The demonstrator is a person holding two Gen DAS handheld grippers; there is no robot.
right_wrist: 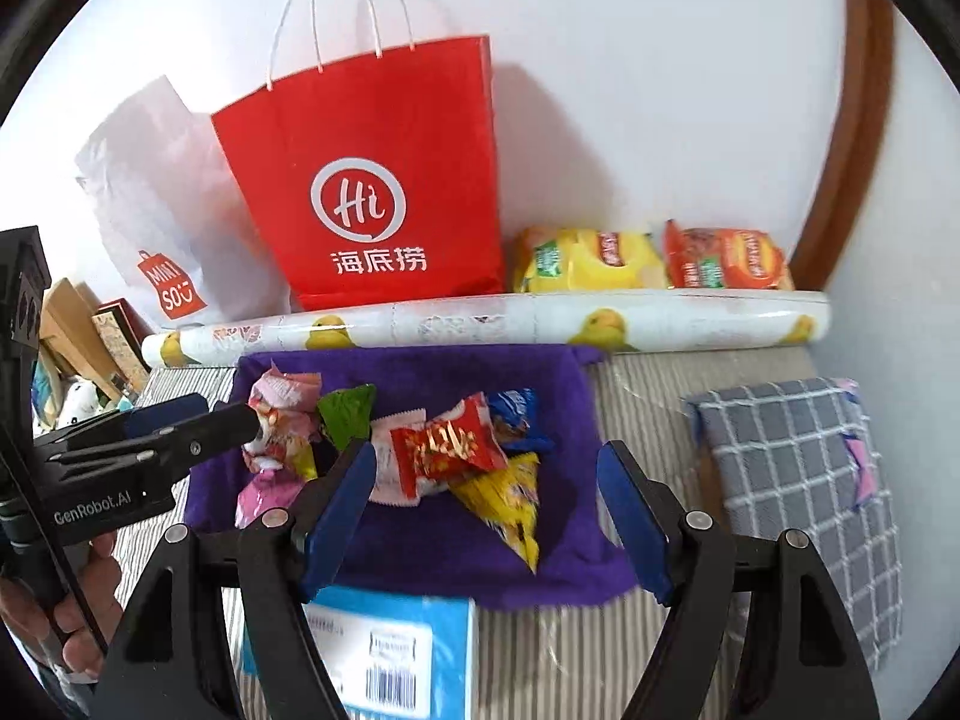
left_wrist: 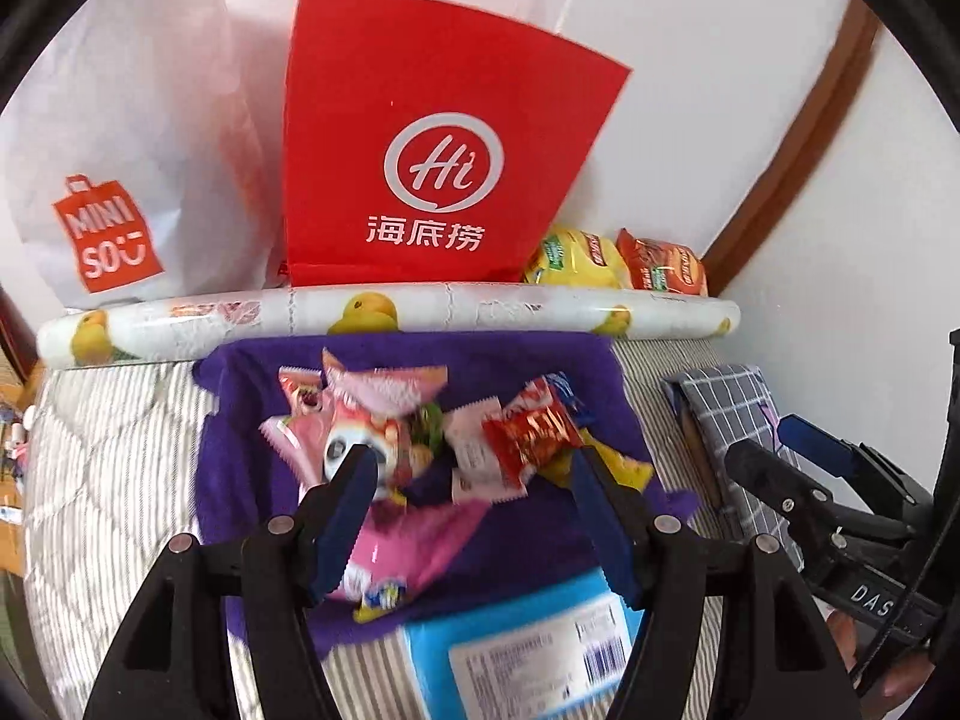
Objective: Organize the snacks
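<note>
- The snacks (right_wrist: 444, 450) lie in a heap on the cloth (right_wrist: 420, 546).
- Behind the cloth lies a roll (right_wrist: 510, 318); behind it stands a paper bag (right_wrist: 372, 180).

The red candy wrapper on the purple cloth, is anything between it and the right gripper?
Nothing visible blocks it. The red candy wrapper lies on top of the snack pile on the purple cloth, uncovered, and the right gripper hangs open above the cloth. The left gripper is off to the side, over the pink packets.

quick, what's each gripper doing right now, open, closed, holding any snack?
Left gripper: jaws open, holding nothing, above the snack pile.
Right gripper: jaws open, holding nothing, over the purple cloth.
</note>
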